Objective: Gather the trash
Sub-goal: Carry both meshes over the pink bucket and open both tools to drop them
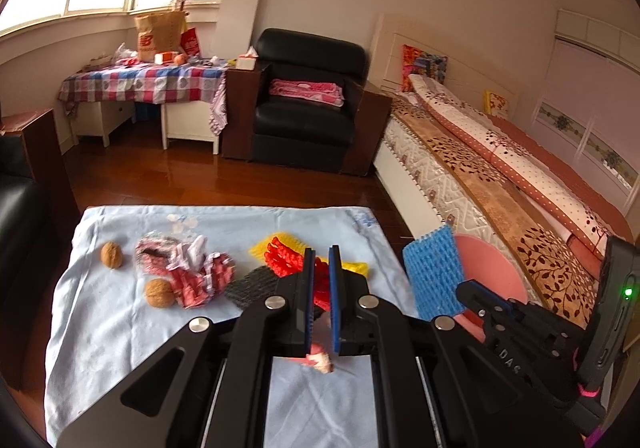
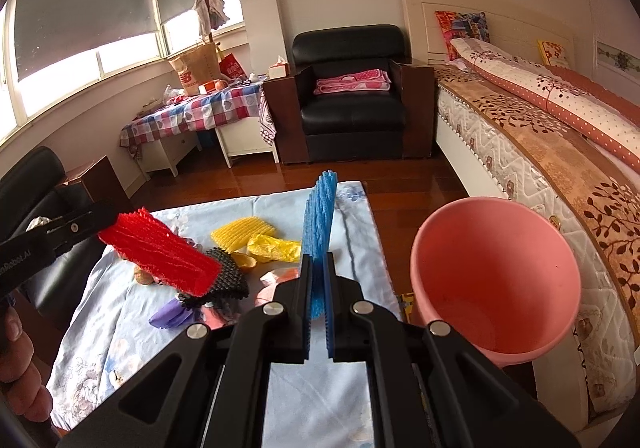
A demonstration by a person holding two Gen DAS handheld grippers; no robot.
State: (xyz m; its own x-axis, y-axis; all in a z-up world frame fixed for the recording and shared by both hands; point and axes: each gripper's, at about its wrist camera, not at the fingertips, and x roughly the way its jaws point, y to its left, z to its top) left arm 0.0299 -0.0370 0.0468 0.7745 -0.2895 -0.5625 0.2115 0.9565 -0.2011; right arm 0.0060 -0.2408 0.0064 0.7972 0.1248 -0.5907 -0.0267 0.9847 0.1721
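A bedroom: a bed (image 2: 540, 119) along the right wall, a black armchair (image 2: 352, 99) at the far side, a checked-cloth desk (image 1: 144, 81) under the window. Nearer, the bench (image 1: 120, 328) wears a pale blue cloth, with a pink bin (image 2: 496, 280) just off its right edge. The right tongs (image 2: 319, 276) clamp a blue foam net (image 2: 320, 215), long axis upright. The left tongs (image 1: 321, 272) clamp a red foam net (image 2: 160, 252), slanting near-right. Two walnuts (image 1: 111, 254) lie left.
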